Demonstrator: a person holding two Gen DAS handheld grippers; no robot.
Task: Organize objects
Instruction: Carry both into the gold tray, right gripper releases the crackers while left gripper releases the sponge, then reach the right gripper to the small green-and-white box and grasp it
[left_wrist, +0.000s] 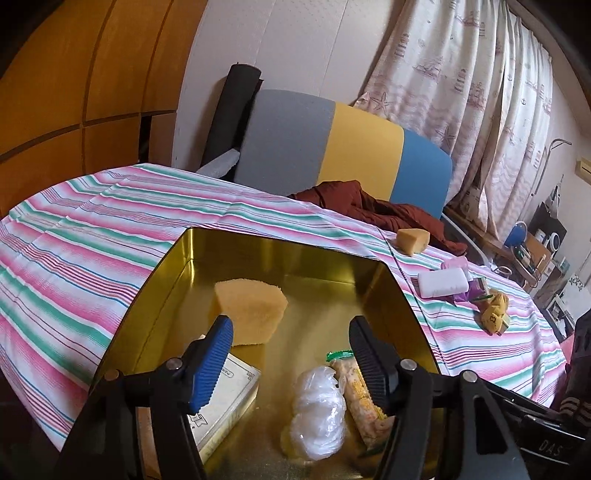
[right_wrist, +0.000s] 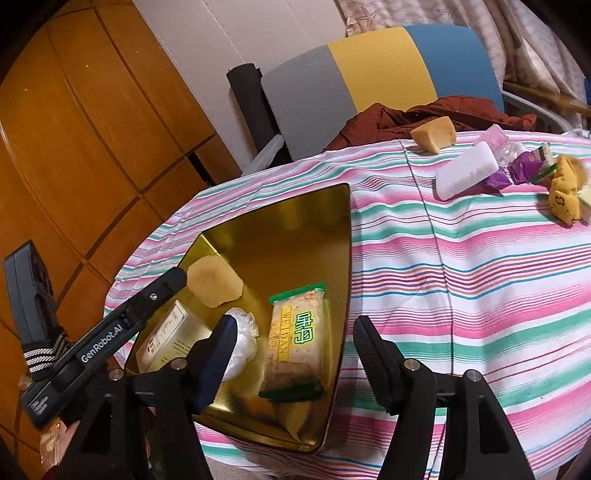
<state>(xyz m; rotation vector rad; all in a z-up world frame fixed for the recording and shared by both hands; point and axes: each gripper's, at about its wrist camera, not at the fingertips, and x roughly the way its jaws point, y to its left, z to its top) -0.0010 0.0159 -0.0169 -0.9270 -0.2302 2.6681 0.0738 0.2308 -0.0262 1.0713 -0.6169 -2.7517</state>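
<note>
A gold tin (left_wrist: 369, 258) (right_wrist: 345, 258) stands open on the striped tablecloth (right_wrist: 480, 277). Inside lie a yellow sponge (left_wrist: 251, 310) (right_wrist: 214, 286), a white carton (left_wrist: 229, 398) (right_wrist: 173, 332), a crumpled clear bag (left_wrist: 319, 413) (right_wrist: 242, 339) and a green-edged cracker packet (left_wrist: 364, 398) (right_wrist: 295, 343). My left gripper (left_wrist: 291, 354) hangs open over the tin, with nothing between its pads. My right gripper (right_wrist: 295, 354) is open above the tin's right side, with the packet lying below it, untouched. One finger (right_wrist: 162, 291) of the left gripper shows in the right wrist view, beside the sponge.
To the tin's right the cloth holds a sponge wedge (left_wrist: 413, 240) (right_wrist: 434, 133), a white bar (left_wrist: 443, 282) (right_wrist: 467, 171), purple wrappers (right_wrist: 517, 171) and a yellow cloth item (left_wrist: 493, 312) (right_wrist: 563, 197). A grey, yellow and blue chair (left_wrist: 332, 147) with a rust-red garment (left_wrist: 388, 210) stands behind the table.
</note>
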